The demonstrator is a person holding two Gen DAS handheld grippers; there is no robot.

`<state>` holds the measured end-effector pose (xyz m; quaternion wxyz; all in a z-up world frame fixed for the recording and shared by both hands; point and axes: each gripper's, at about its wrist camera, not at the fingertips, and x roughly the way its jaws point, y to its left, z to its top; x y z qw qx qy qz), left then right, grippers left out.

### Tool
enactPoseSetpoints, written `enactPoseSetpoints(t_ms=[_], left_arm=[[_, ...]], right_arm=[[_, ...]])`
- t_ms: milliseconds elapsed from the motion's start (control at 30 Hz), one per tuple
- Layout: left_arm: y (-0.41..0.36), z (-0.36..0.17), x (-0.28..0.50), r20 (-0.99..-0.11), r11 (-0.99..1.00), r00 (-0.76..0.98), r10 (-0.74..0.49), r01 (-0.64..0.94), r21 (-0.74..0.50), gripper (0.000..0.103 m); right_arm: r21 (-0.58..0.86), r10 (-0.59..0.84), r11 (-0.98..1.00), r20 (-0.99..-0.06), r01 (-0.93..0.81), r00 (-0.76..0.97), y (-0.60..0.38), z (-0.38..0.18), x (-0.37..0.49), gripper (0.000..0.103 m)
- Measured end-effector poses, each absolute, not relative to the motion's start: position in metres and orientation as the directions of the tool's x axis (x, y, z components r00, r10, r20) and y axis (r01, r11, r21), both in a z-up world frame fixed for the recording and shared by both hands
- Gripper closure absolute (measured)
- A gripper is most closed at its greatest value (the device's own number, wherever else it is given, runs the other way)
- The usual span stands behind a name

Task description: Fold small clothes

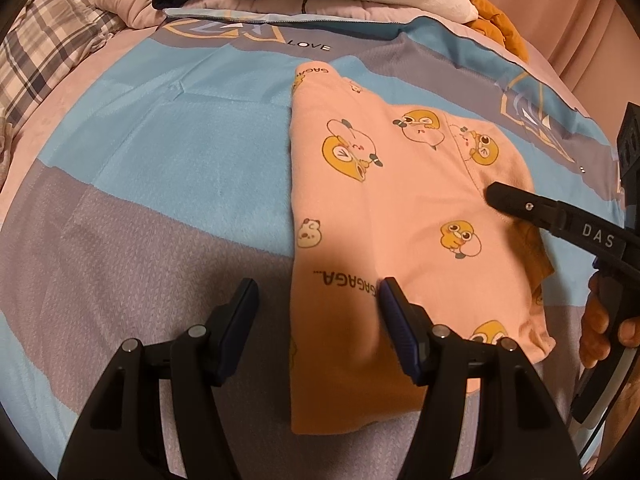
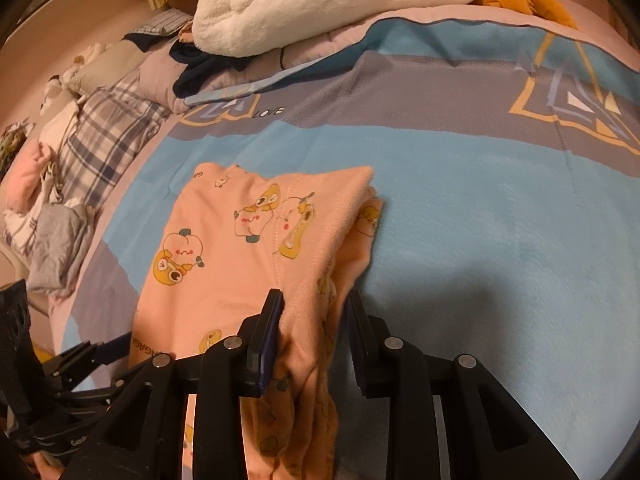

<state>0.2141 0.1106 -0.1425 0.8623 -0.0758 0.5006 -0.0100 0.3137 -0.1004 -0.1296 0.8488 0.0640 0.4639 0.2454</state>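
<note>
Blue, grey and pink patterned bedspread [image 1: 168, 152], printed "LOVE", covering the bed; at its far edge a fluffy white plush blanket [image 2: 320, 4], with a plaid pillow [image 2: 104, 136] to one side. Folded peach-pink cotton garment with yellow cartoon prints [image 1: 400, 208], lying flat on the bedspread. Black left gripper [image 1: 316, 308], jaws wide, straddling the garment's near left edge; black right gripper [image 2: 316, 312], jaws part-open with a bunched fold of the garment between them, grip not certain.
</note>
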Motion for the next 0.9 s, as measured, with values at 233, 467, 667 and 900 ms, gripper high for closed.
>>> enactPoseSetpoints(t_ms=[233,467,667,900], left_arm=[[0.111,-0.143,0.212,-0.862,0.985,0.496,-0.101,-0.069,-0.155,0.039],[0.106,-0.143,0.206,-0.866,0.989,0.493,-0.084,-0.065,-0.133,0.039],[0.105,-0.143,0.202,-0.87,0.99,0.487,-0.077,-0.063,-0.123,0.039],[0.105,-0.144,0.197,-0.872,0.992,0.485,-0.07,-0.062,-0.114,0.039]], right_arm=[[0.298,0.45,0.881,-0.768,-0.367,0.456,-0.103,-0.127,0.307,0.075],[0.292,0.442,0.884,-0.776,-0.365,0.45,-0.105,-0.127,0.306,0.075],[0.291,0.437,0.888,-0.775,-0.356,0.457,-0.109,-0.125,0.301,0.075],[0.292,0.43,0.894,-0.772,-0.339,0.469,-0.114,-0.123,0.299,0.075]])
